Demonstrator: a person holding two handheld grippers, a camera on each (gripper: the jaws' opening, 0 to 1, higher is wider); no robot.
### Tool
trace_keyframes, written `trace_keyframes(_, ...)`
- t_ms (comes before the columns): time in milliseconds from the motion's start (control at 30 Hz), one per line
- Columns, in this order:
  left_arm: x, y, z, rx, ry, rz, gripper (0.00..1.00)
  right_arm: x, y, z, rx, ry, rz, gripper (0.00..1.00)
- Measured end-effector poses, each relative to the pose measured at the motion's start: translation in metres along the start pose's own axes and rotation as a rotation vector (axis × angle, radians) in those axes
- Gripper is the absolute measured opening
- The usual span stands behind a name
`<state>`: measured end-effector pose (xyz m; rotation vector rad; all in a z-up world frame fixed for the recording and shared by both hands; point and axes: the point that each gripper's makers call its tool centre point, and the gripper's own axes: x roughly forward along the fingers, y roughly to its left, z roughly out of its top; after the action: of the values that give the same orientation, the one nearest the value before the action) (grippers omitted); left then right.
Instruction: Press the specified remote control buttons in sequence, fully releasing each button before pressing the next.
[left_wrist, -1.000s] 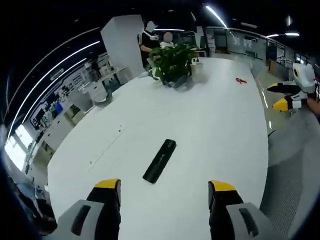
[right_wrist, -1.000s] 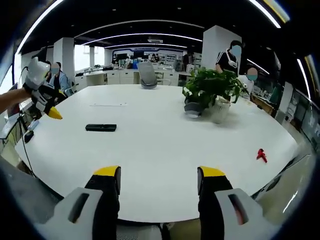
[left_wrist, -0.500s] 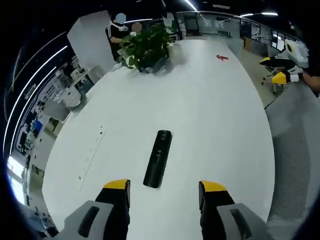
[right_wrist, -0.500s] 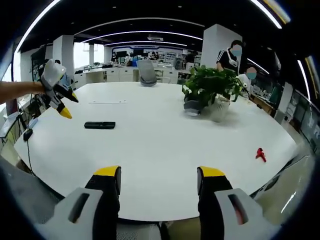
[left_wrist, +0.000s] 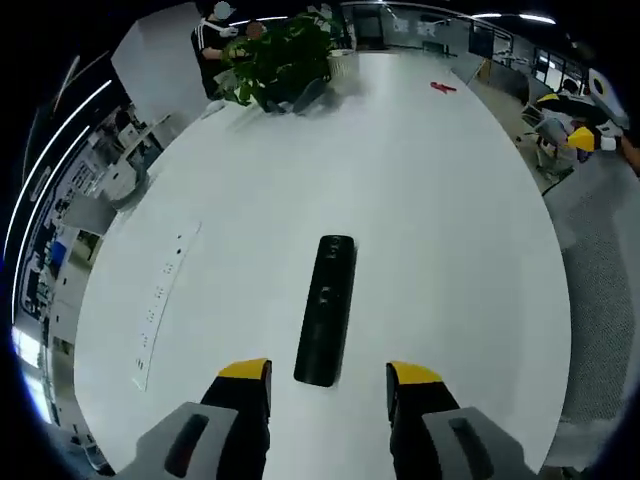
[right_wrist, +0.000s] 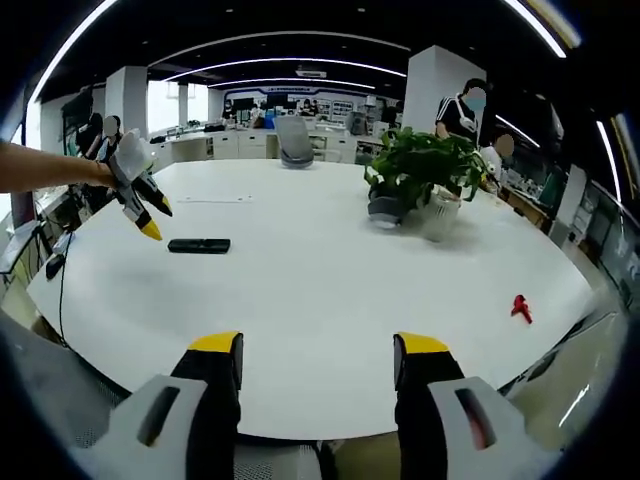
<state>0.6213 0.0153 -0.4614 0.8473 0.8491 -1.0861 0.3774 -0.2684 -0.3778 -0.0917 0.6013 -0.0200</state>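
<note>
Left gripper view
Left gripper (left_wrist: 328, 372): rising from the bottom edge, yellow-tipped jaws spread wide, nothing between them.
Remote (left_wrist: 327, 308): black, flat on the white table (left_wrist: 450, 250), lower centre of the frame; long axis running up the frame, near end just above and between the jaw tips, apparently not touching them.
Buttons: too small to make out.
Plant (left_wrist: 280, 60): leafy, upper left of centre, on the far part of the table.
Red object (left_wrist: 441, 88): small, upper right, on the table, well apart from the remote.
Right gripper (left_wrist: 585, 125): far right edge, off the table; jaw gap hard to judge here.
Person (left_wrist: 212, 40): standing at the top left, behind the plant.

Right gripper view
Right gripper (right_wrist: 315, 350): jaws up from the bottom edge, wide apart, empty, over the near table (right_wrist: 330, 270) edge.
Remote (right_wrist: 199, 245): left of centre, flat on the table.
Left gripper (right_wrist: 140, 205): held from the left by an arm (right_wrist: 45, 172), yellow tips pointing down, just left of the remote and above the tabletop.
Plant (right_wrist: 420, 180): right of centre.
Red object (right_wrist: 520, 308): lower right, near the table edge.
Chair (right_wrist: 293, 145): grey, at the far edge, top centre.
</note>
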Motion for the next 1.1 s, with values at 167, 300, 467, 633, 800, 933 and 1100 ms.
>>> trace_keyframes(167,0.012,0.000,0.003,0.021,0.008,-0.018,0.48,0.001,0.000,-0.002,-0.004,0.011,-0.004,0.62)
trace_keyframes(300,0.023,-0.002,0.002,0.043,0.036,-0.039,0.49,0.001,-0.003,-0.002,0.005,0.014,-0.013,0.62)
trace_keyframes(467,0.035,0.001,-0.002,0.064,0.066,-0.054,0.48,0.001,-0.004,-0.004,0.006,0.022,-0.019,0.61)
trace_keyframes(633,0.046,0.001,-0.005,0.071,0.087,-0.070,0.45,0.001,-0.003,-0.005,0.006,0.028,-0.017,0.60)
trace_keyframes(800,0.053,0.000,-0.012,0.049,0.125,-0.084,0.44,0.001,-0.004,-0.007,0.010,0.037,-0.020,0.58)
trace_keyframes(933,0.056,0.003,-0.013,0.033,0.128,-0.092,0.45,0.000,-0.005,-0.007,0.011,0.031,-0.023,0.57)
trace_keyframes(1100,0.057,-0.001,-0.013,0.039,0.141,-0.128,0.41,0.000,-0.003,-0.007,0.010,0.034,-0.017,0.56)
